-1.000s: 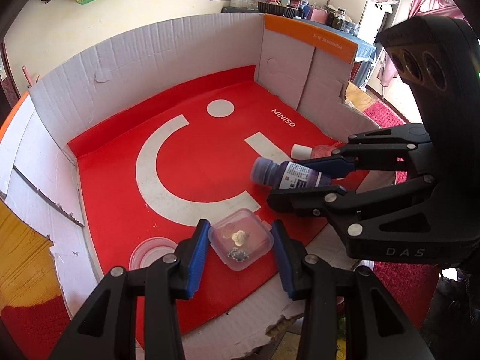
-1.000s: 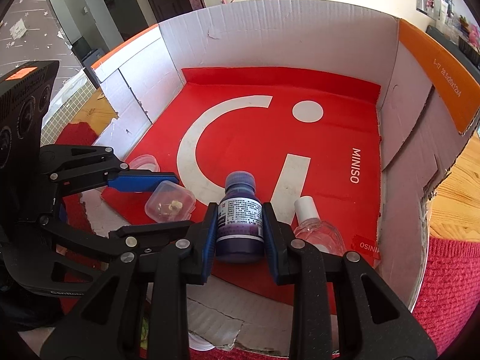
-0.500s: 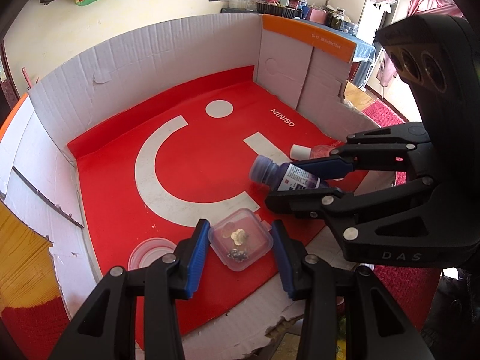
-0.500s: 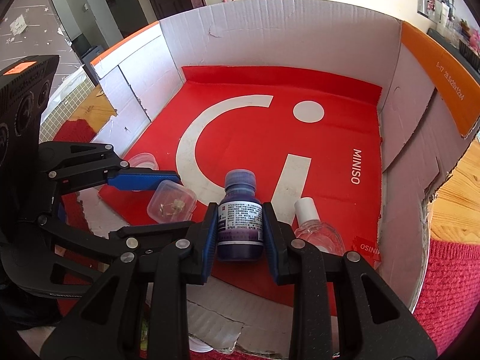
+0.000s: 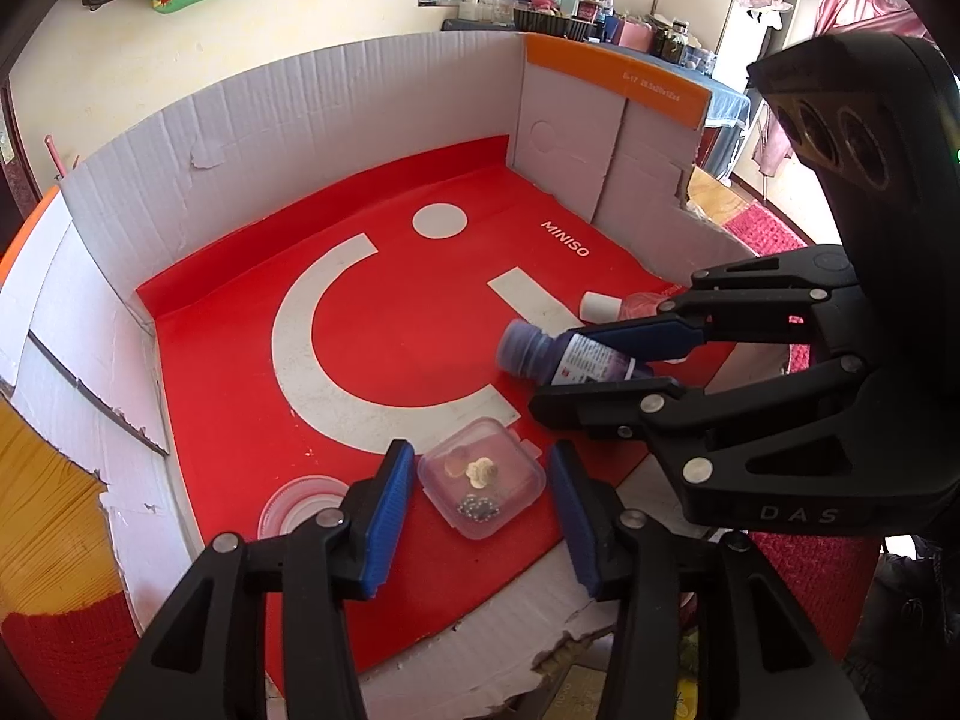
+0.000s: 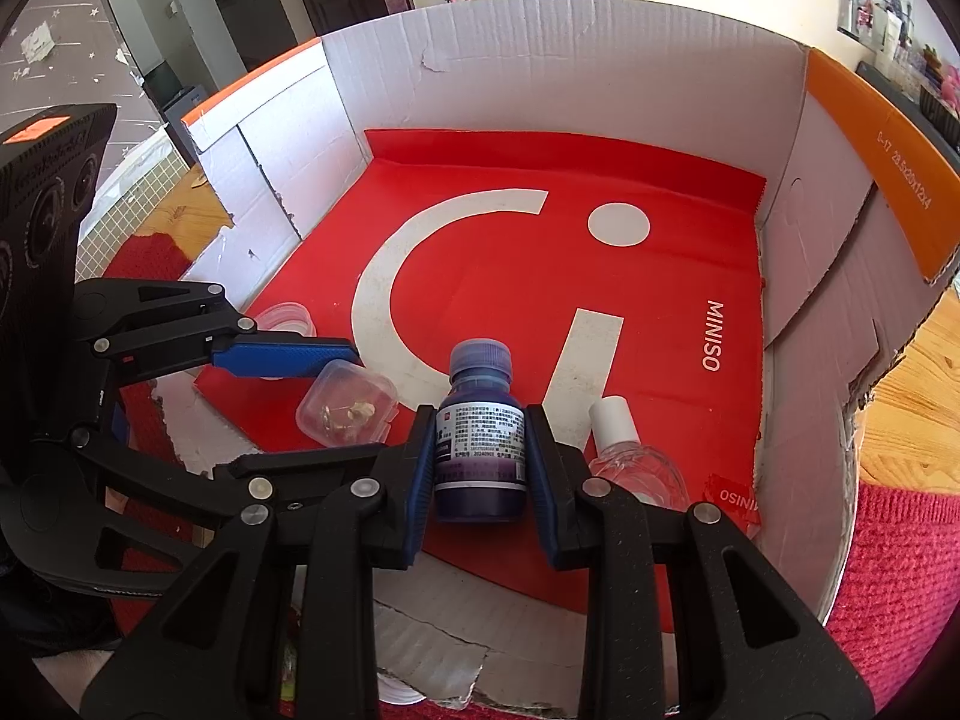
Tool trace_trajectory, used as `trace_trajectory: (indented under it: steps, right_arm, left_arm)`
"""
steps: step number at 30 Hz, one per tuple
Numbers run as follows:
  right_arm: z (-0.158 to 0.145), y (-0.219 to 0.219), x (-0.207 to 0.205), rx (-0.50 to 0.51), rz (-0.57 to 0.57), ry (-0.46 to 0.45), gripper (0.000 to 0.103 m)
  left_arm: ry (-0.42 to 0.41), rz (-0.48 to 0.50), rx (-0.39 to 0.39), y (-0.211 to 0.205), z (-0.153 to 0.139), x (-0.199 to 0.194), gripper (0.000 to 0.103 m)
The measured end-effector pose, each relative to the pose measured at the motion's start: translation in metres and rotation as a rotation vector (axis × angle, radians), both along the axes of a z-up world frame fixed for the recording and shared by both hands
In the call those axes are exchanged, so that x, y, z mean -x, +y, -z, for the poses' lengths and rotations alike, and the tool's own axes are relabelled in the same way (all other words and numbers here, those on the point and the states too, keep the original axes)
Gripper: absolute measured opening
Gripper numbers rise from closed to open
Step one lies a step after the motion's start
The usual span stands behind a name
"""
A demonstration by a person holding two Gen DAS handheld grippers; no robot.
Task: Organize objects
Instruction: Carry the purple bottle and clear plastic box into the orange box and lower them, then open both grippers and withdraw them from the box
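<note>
A small clear plastic box (image 5: 480, 483) with beads and trinkets inside rests on the red floor of a cardboard box (image 5: 312, 120). My left gripper (image 5: 480, 457) straddles it with the jaws opening, and a gap shows on each side of the little box. My right gripper (image 6: 480, 420) is shut on a purple bottle (image 6: 480, 450) with a white label, its cap pointing away and tilted down toward the floor. From the left wrist view the bottle (image 5: 540, 351) hangs just right of the clear box.
A clear bottle with a white cap (image 6: 630, 456) lies beside the purple one, near the right wall. A round clear lid (image 5: 294, 507) sits left of my left gripper. White cardboard walls ring the red floor (image 6: 660, 300); the near edge is torn.
The left jaws have spread apart, letting go of the clear plastic box, which stays on the red floor. The right gripper and purple bottle have barely shifted.
</note>
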State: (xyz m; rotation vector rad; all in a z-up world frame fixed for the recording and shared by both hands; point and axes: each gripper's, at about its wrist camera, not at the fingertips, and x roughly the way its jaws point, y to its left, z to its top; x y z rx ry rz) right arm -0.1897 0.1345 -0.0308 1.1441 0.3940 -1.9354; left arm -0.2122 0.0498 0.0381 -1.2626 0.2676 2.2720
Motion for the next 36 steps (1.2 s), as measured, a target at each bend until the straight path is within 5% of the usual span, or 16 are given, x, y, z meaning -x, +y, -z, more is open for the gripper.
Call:
trace_trajectory:
  steps: [36]
  right_arm:
    - [-0.020, 0.002, -0.009, 0.039, 0.023, 0.041, 0.028]
  left_arm:
    - [0.062, -0.070, -0.065, -0.013, -0.024, -0.018, 0.059]
